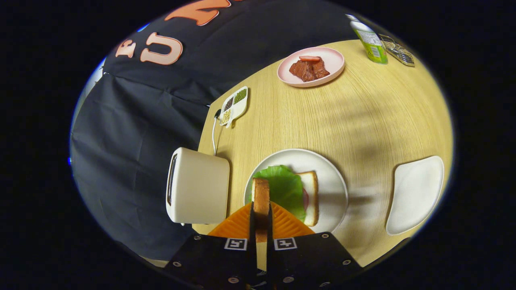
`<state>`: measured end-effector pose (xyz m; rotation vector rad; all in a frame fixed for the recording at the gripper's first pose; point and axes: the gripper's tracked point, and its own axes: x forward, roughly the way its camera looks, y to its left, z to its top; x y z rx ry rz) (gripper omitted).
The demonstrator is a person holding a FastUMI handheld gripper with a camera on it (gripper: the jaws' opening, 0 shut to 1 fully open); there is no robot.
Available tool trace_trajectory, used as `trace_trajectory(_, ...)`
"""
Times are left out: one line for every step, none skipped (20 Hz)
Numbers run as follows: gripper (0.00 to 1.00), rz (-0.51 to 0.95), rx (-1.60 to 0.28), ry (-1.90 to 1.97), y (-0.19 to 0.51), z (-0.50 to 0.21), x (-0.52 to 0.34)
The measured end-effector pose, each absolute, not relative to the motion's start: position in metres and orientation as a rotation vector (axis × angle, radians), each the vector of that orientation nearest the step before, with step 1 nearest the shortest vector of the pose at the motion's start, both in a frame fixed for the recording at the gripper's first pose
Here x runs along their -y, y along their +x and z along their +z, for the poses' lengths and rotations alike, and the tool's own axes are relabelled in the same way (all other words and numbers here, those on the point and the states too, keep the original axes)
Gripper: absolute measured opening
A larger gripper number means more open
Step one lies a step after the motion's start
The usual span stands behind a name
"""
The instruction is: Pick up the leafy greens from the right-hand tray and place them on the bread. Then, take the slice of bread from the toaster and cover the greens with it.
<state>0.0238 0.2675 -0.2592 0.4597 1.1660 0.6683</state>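
My gripper (261, 211) is shut on a slice of toasted bread (261, 197), held edge-on between the orange fingers (238, 225). It hangs above the near left part of a white round plate (332, 177). On that plate lies another bread slice (311, 197) with a green leaf (284, 187) spread over it and a bit of pink filling showing under the leaf. The cream toaster (197, 187) stands just left of the plate, its slot facing away to the left.
An empty white tray (415, 193) lies right of the plate. Farther off stand a pink plate with meat (310, 66), a small divided dish of grains (234, 105), a green carton (371, 40) and a wire object (399, 50). The table's left edge runs past the toaster.
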Motion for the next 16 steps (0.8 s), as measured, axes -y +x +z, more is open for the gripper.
trace_trajectory(0.15, 0.667, -1.173, 0.436, 0.024, -0.266, -0.261)
trace_trajectory(0.16, 0.65, -1.176, 0.417, 0.026, -0.273, -0.255)
trace_trajectory(0.22, 0.624, -1.177, 0.41, 0.032, -0.279, -0.25)
trace_trajectory(0.27, 0.598, -1.178, 0.409, 0.034, -0.281, -0.244)
trace_trajectory(0.38, 0.575, -1.171, 0.417, 0.039, -0.281, -0.239)
trace_trajectory(0.43, 0.562, -1.161, 0.427, 0.042, -0.278, -0.236)
trace_trajectory(0.55, 0.548, -1.154, 0.424, 0.043, -0.276, -0.23)
trace_trajectory(0.6, 0.535, -1.145, 0.403, 0.045, -0.273, -0.224)
trace_trajectory(0.69, 0.521, -1.135, 0.374, 0.047, -0.269, -0.217)
trace_trajectory(0.74, 0.503, -1.122, 0.345, 0.048, -0.263, -0.211)
trace_trajectory(0.83, 0.49, -1.102, 0.317, 0.052, -0.254, -0.205)
trace_trajectory(0.88, 0.475, -1.076, 0.292, 0.056, -0.241, -0.2)
trace_trajectory(0.96, 0.461, -1.043, 0.273, 0.06, -0.225, -0.195)
trace_trajectory(0.97, 0.452, -1.003, 0.262, 0.065, -0.208, -0.191)
trace_trajectory(0.98, 0.438, -0.961, 0.256, 0.071, -0.189, -0.186)
trace_trajectory(0.98, 0.418, -0.918, 0.246, 0.077, -0.172, -0.181)
